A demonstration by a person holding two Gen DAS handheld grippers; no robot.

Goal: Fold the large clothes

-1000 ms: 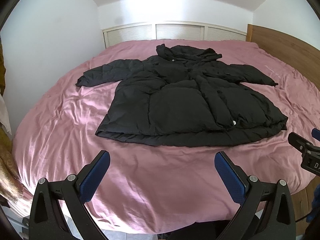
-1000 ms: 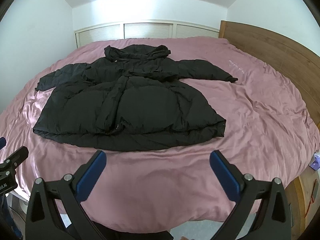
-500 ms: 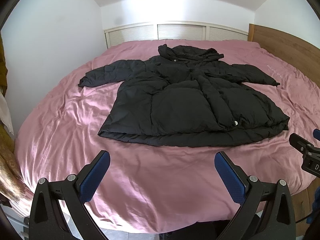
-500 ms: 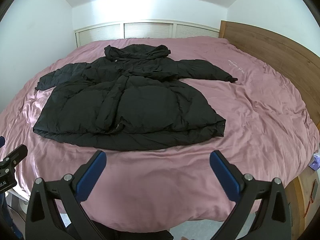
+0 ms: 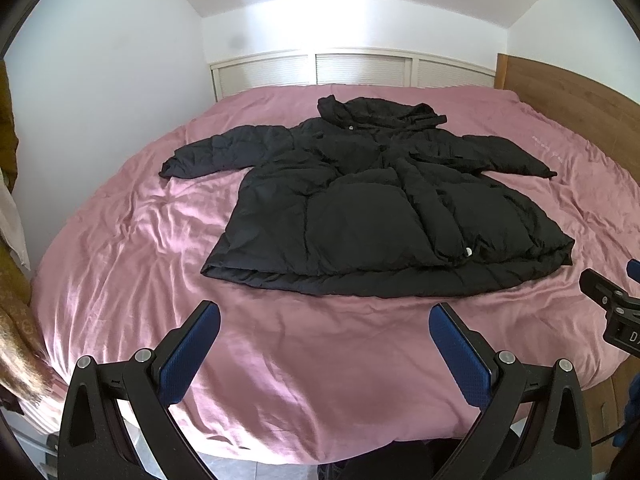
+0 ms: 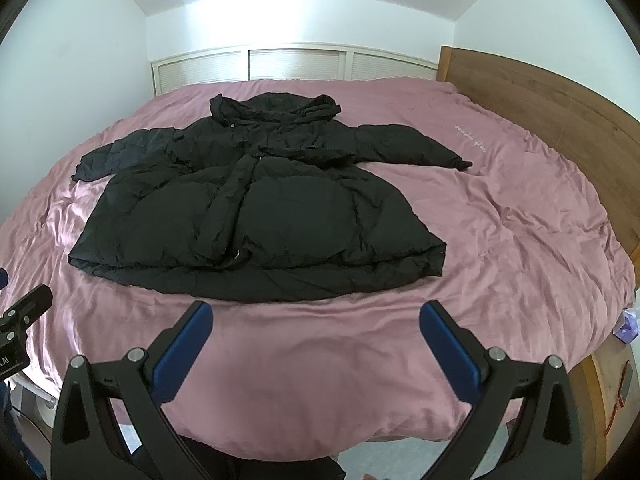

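A black puffer coat [image 5: 380, 208] [image 6: 256, 204] lies flat on the pink bed, front up, hood at the far end, both sleeves spread outward. Its hem faces me. My left gripper [image 5: 324, 316] hangs open over the bare pink cover near the foot of the bed, short of the hem, holding nothing. My right gripper [image 6: 316, 314] is likewise open and empty, just short of the hem. Each gripper shows at the edge of the other's view: the right one [image 5: 616, 308] and the left one [image 6: 20, 320].
The pink duvet [image 5: 120, 248] [image 6: 520, 220] covers a wide bed. A wooden headboard [image 6: 540, 96] runs along the right side. White louvred panels [image 5: 360, 68] line the far wall. A fringed tan cloth [image 5: 16, 344] hangs at the left edge. Floor shows below the bed's foot.
The left view has shifted slightly left, so the coat sits a little further right in it. The right view is almost unchanged. Both grippers stay open.
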